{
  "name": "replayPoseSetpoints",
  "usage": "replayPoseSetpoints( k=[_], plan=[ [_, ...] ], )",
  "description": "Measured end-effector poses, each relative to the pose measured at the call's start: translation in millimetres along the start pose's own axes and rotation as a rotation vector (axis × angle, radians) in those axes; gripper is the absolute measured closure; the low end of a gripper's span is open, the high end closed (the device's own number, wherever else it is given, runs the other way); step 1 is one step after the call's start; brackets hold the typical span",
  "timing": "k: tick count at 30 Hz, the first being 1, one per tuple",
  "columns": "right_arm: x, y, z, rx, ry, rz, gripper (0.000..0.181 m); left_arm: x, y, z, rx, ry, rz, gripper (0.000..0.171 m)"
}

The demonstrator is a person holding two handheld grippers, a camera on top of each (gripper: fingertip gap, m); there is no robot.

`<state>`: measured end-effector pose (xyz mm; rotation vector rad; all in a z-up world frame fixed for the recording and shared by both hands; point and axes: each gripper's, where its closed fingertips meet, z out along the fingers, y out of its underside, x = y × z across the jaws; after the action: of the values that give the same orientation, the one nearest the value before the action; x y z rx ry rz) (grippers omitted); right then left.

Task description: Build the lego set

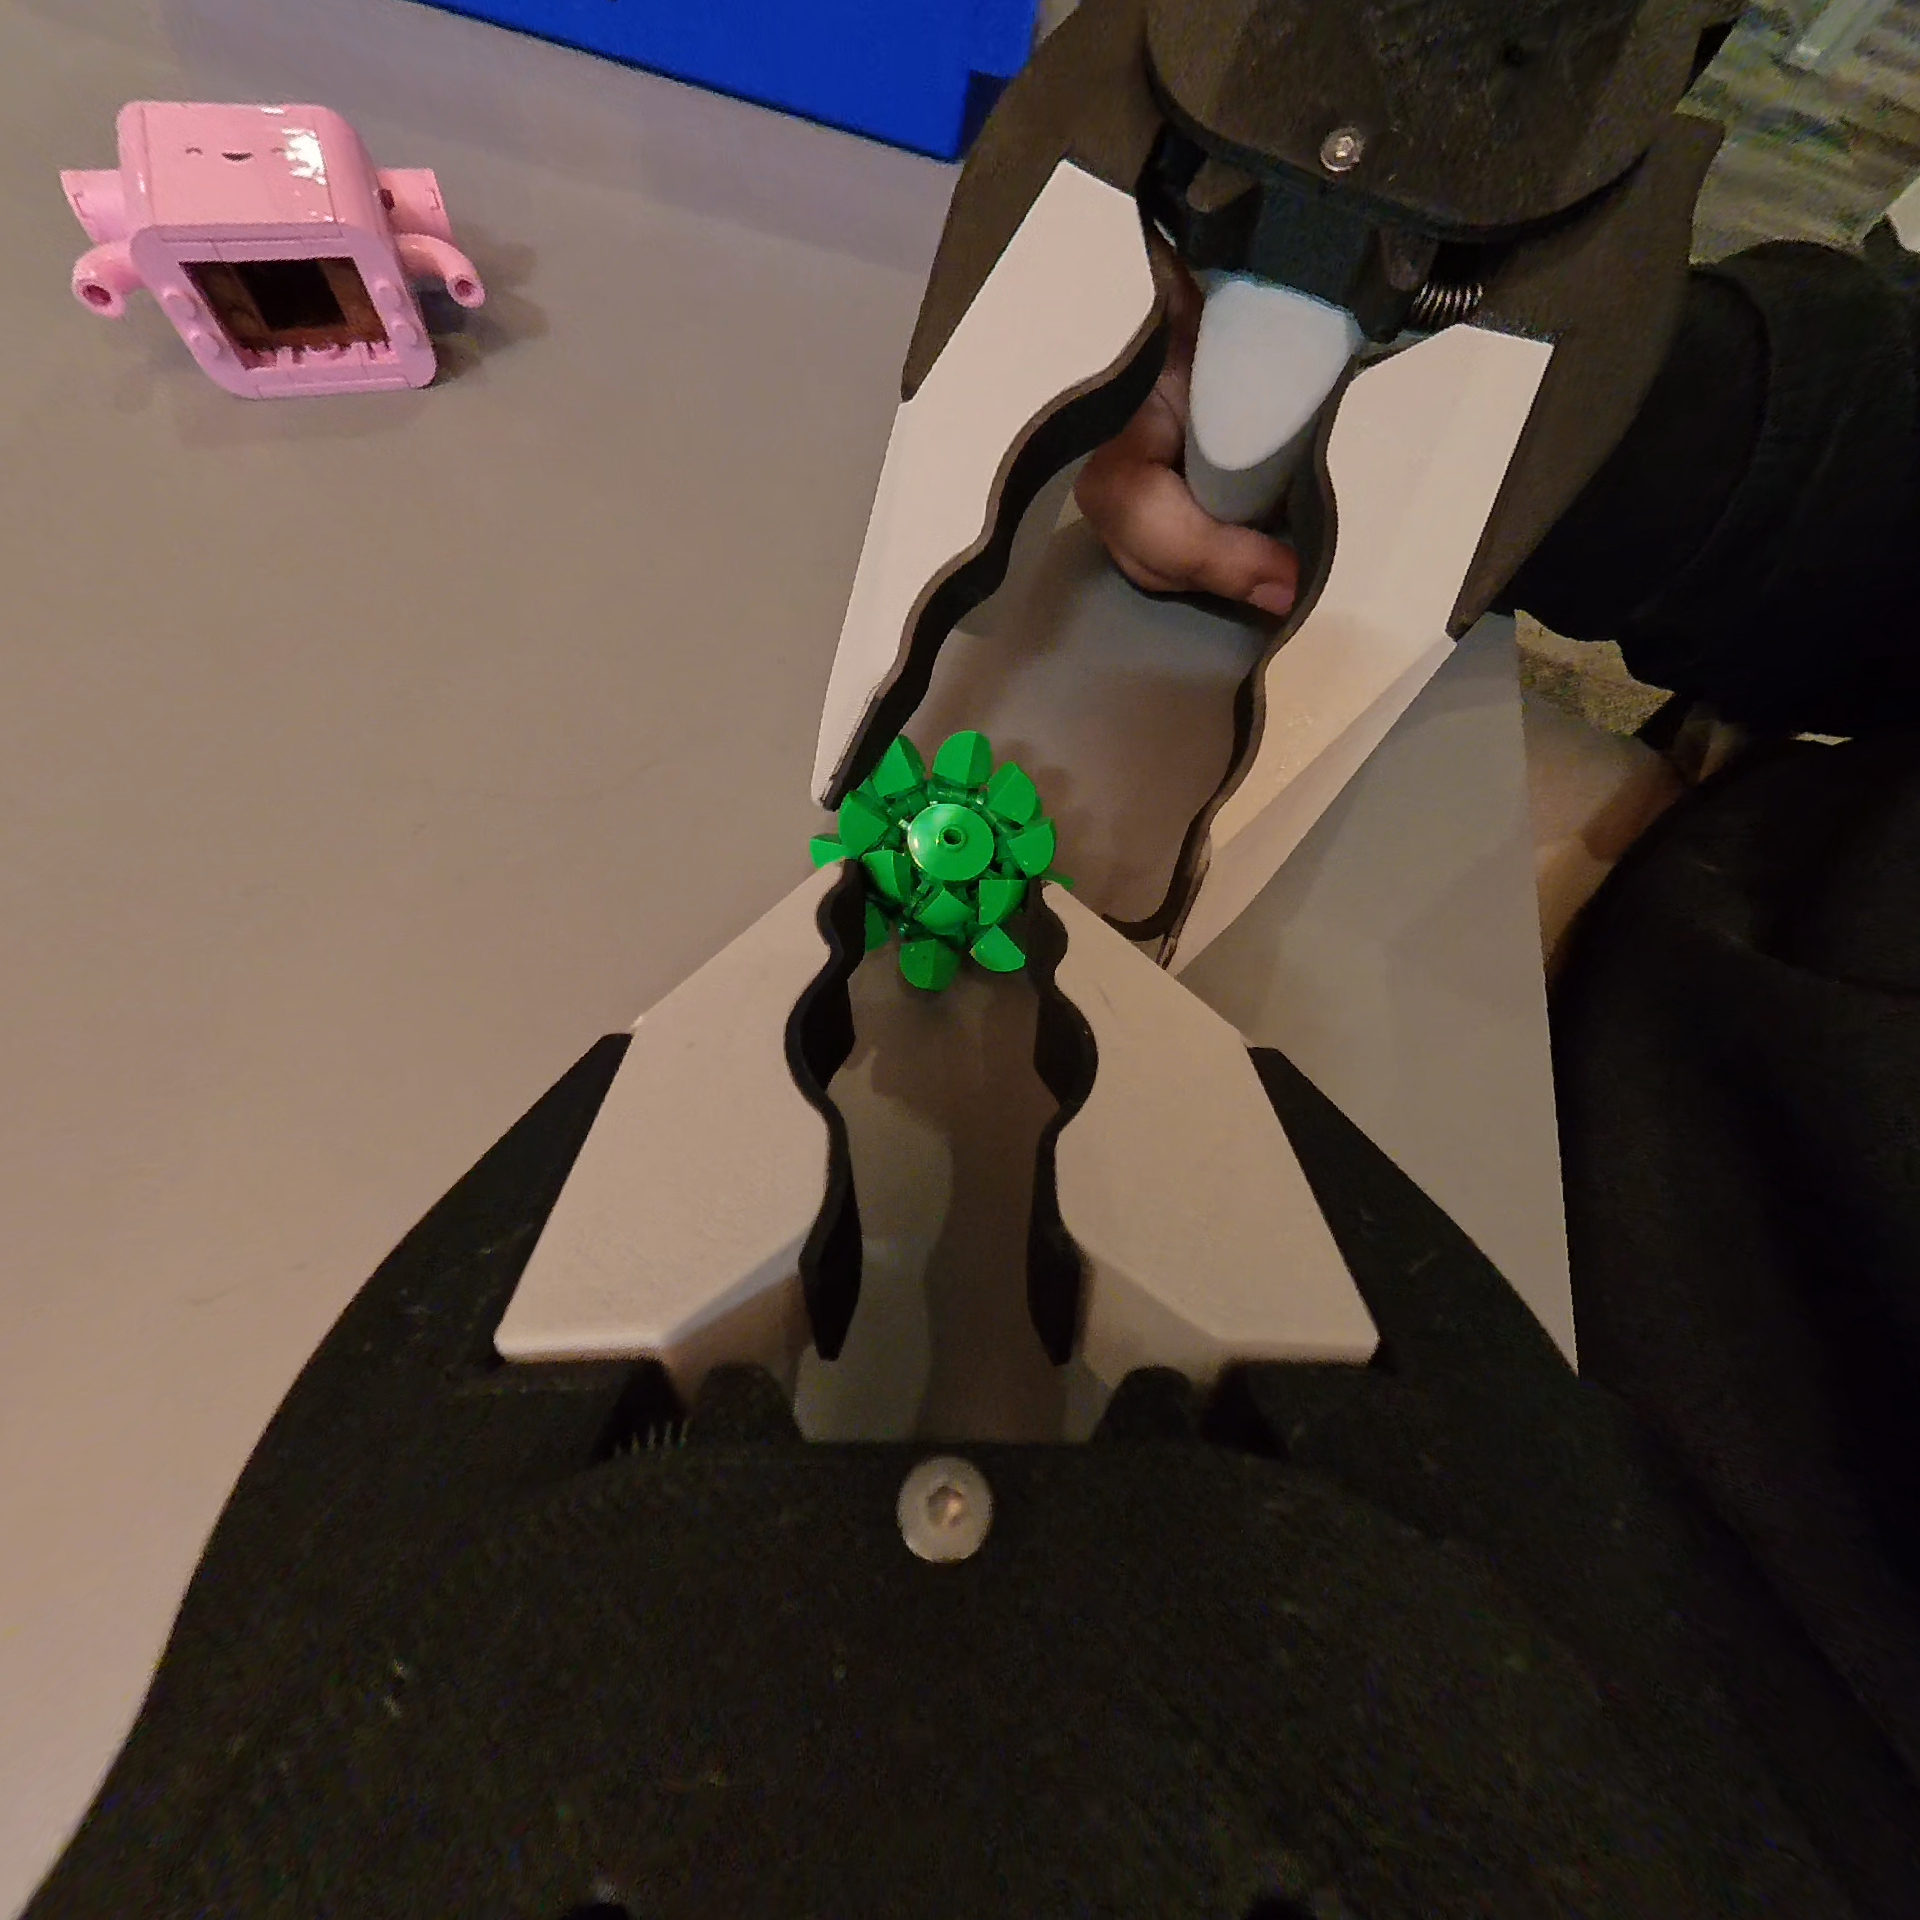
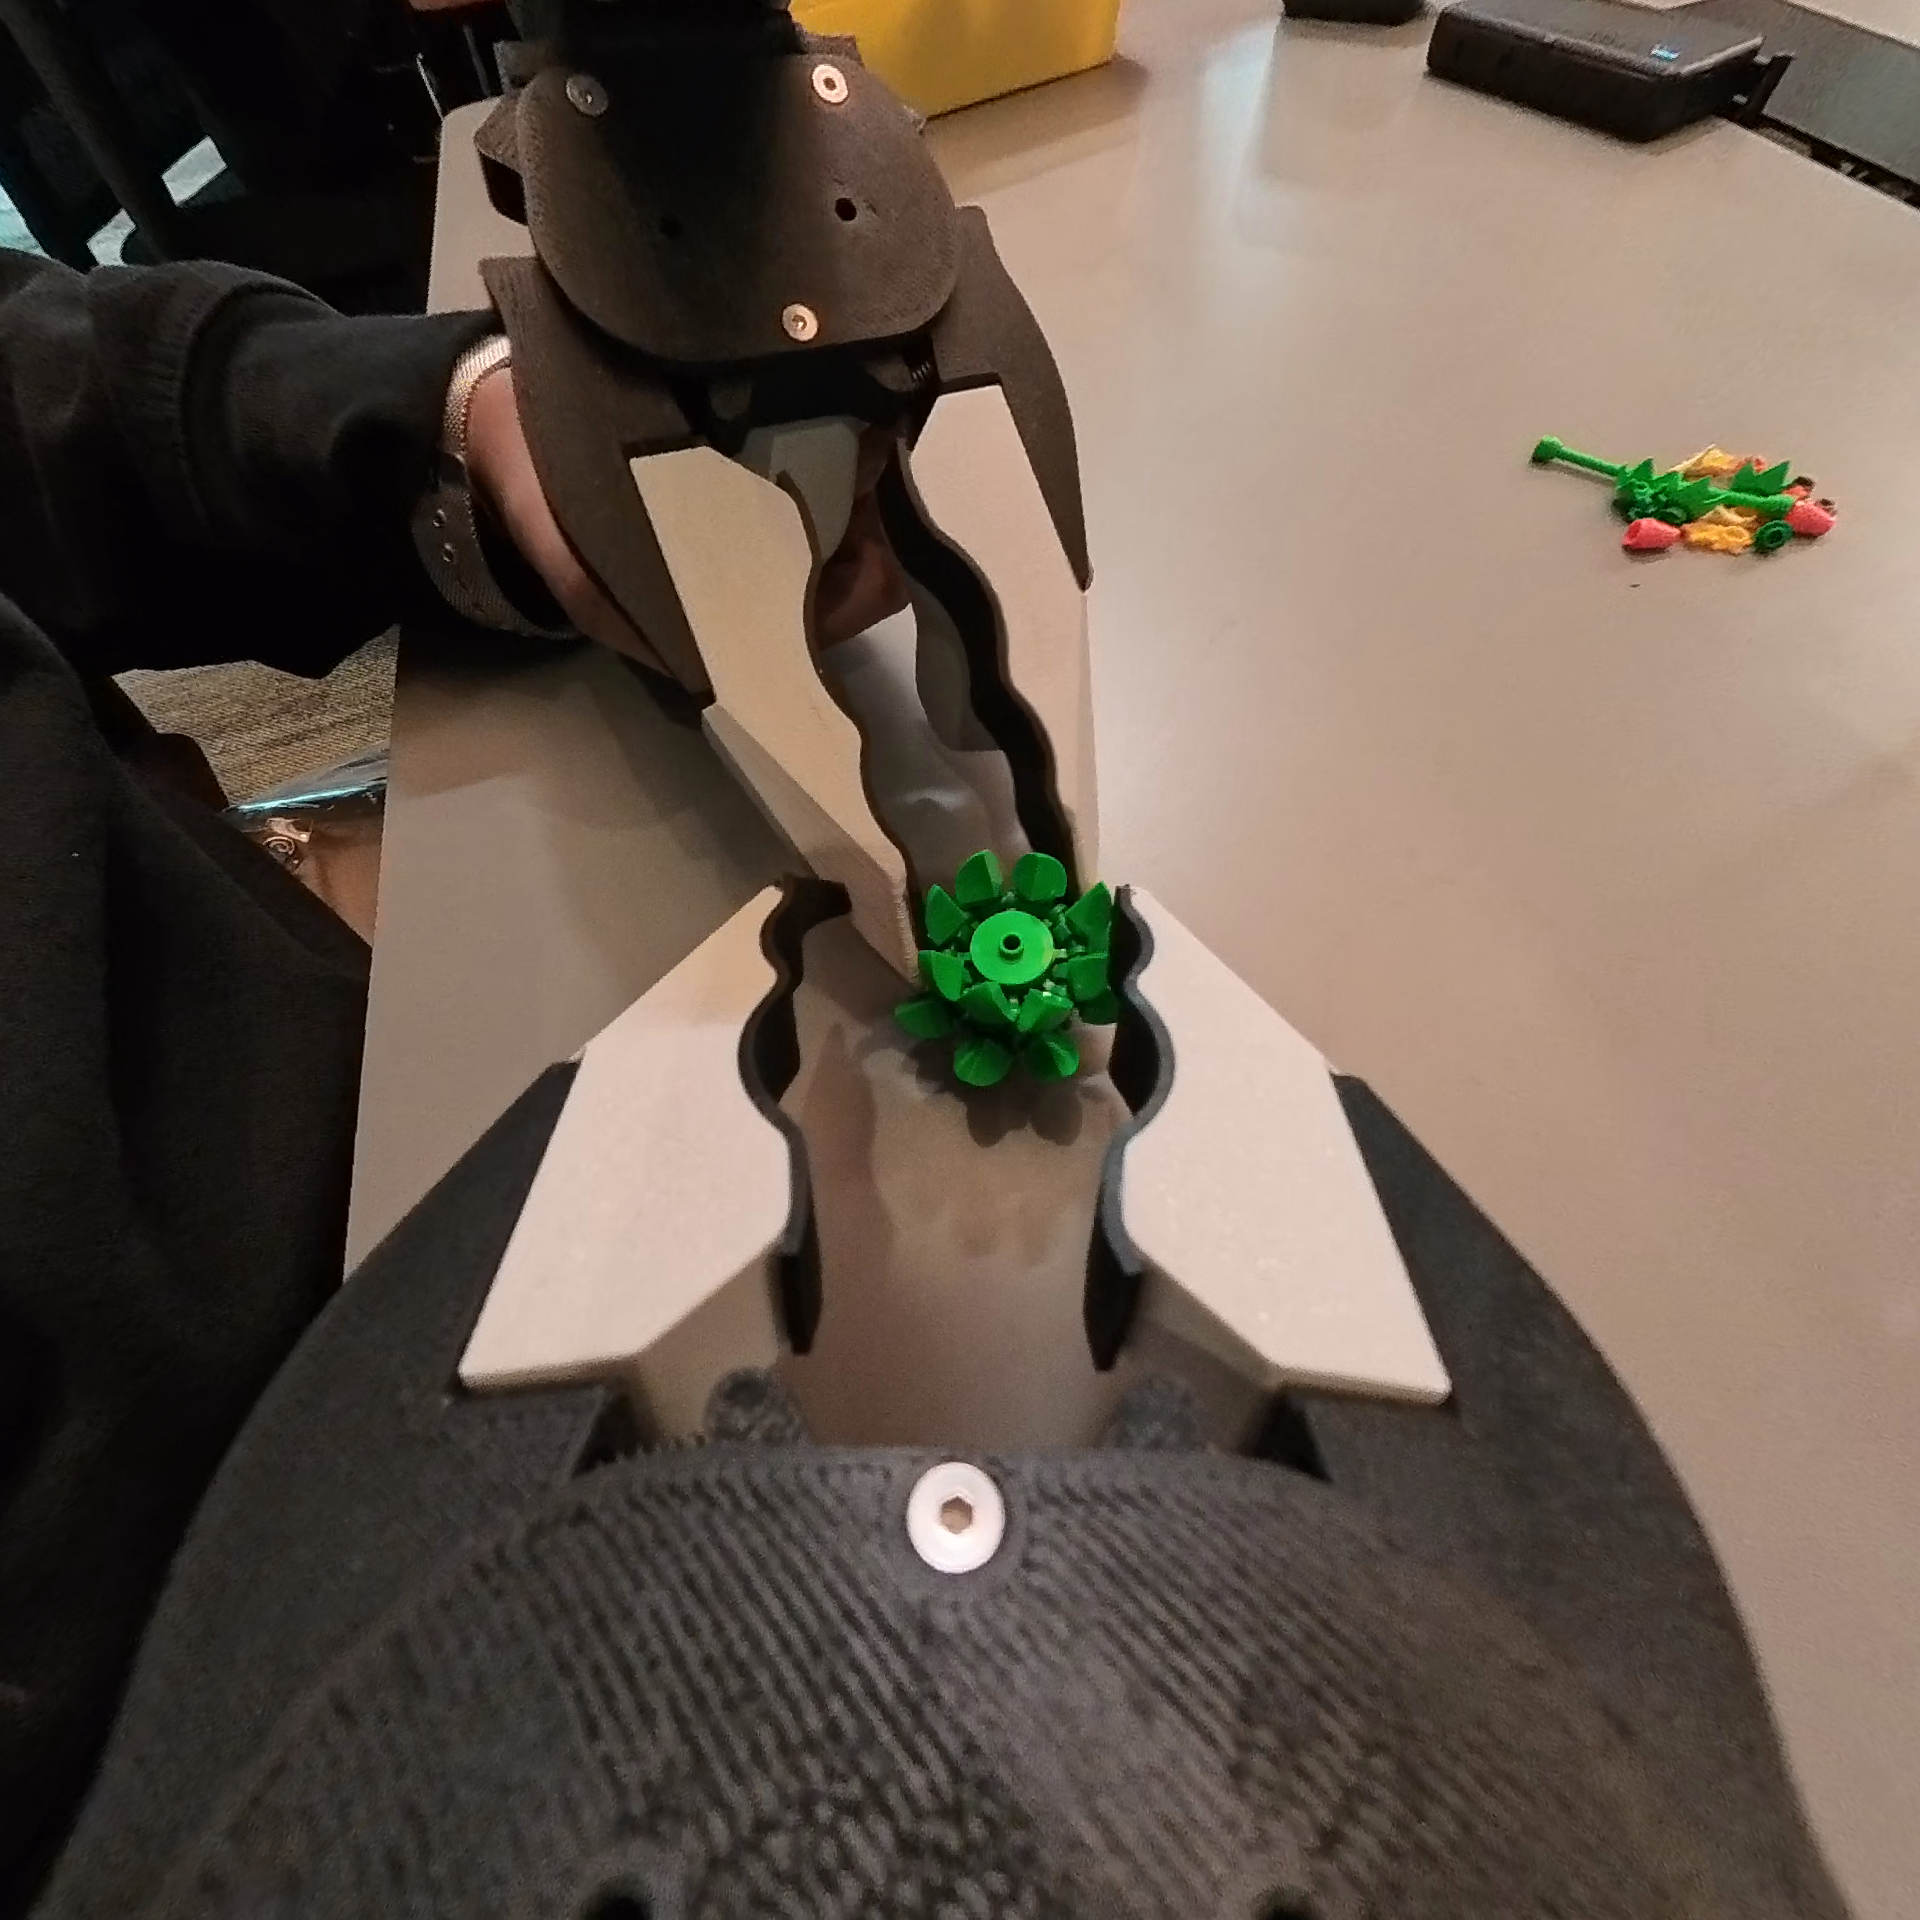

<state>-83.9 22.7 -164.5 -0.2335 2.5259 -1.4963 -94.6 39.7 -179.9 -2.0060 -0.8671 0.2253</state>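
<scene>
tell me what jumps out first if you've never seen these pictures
The bright green spiky lego cluster sits on the grey table, with the left tool and right tool meeting around it from opposite sides. Next comes the pink box-shaped lego figure, lying on its side at the far left in the left wrist view. A small heap of green, red and yellow pieces lies far right in the right wrist view.
</scene>
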Motion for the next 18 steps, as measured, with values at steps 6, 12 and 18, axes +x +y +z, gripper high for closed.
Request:
replayPoseSetpoints(
  k=[6,12,18],
  plan=[
    [1.2,-0.2,-0.7,0.004,-0.002,0.022,0.124,-1.7,-0.6,-0.6,0.005,0.008,-0.025,0.142],
    [1.4,-0.3,-0.9,0.004,0.004,0.018,0.127,-1.8,-0.8,-0.7,0.006,0.005,-0.019,0.143],
    [1.1,-0.1,-2.1,0.006,-0.002,0.030,0.127,-1.5,-1.1,-0.8,0.008,0.004,-0.016,0.143]
  ],
)
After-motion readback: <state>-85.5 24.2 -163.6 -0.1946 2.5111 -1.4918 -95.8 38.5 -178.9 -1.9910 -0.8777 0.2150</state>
